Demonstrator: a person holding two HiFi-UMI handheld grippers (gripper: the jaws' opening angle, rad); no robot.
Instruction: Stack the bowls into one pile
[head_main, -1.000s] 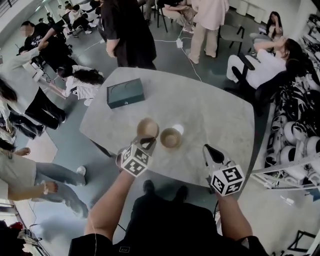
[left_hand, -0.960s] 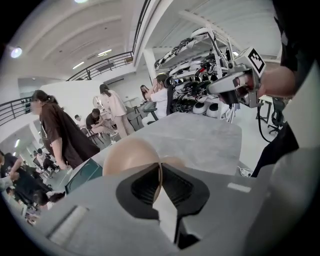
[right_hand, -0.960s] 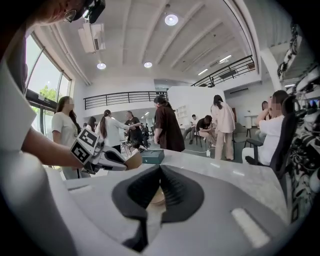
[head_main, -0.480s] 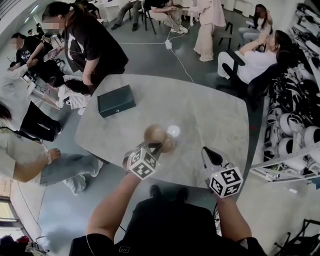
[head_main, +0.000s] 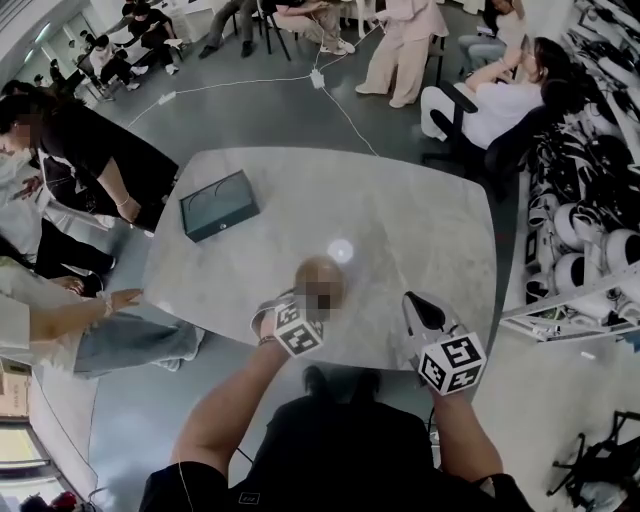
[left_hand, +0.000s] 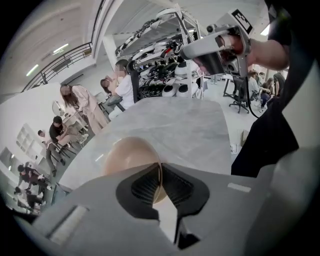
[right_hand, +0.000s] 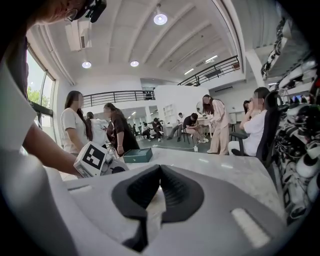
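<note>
One tan bowl (head_main: 318, 275) shows on the grey table (head_main: 420, 220) in the head view, partly under a blur patch. A second bowl is hidden, and I cannot tell whether the tan bowl sits in it. My left gripper (head_main: 302, 302) is shut on the bowl's near rim. In the left gripper view the thin rim (left_hand: 160, 172) is pinched between the black pads, and the tan bowl (left_hand: 127, 155) bulges beyond them. My right gripper (head_main: 416, 302) hovers at the table's near edge, to the right of the bowl. Its jaws are shut with nothing between them (right_hand: 160, 170).
A dark green box (head_main: 218, 205) lies at the table's far left. Several people stand and sit around the far and left sides. A seated person and shelves of white gear (head_main: 590, 250) are on the right. A lamp glare (head_main: 340, 250) marks the tabletop.
My left gripper has carried its bowl right and down, onto the spot where the second bowl stood; that bowl no longer shows separately. The right gripper has hardly moved.
</note>
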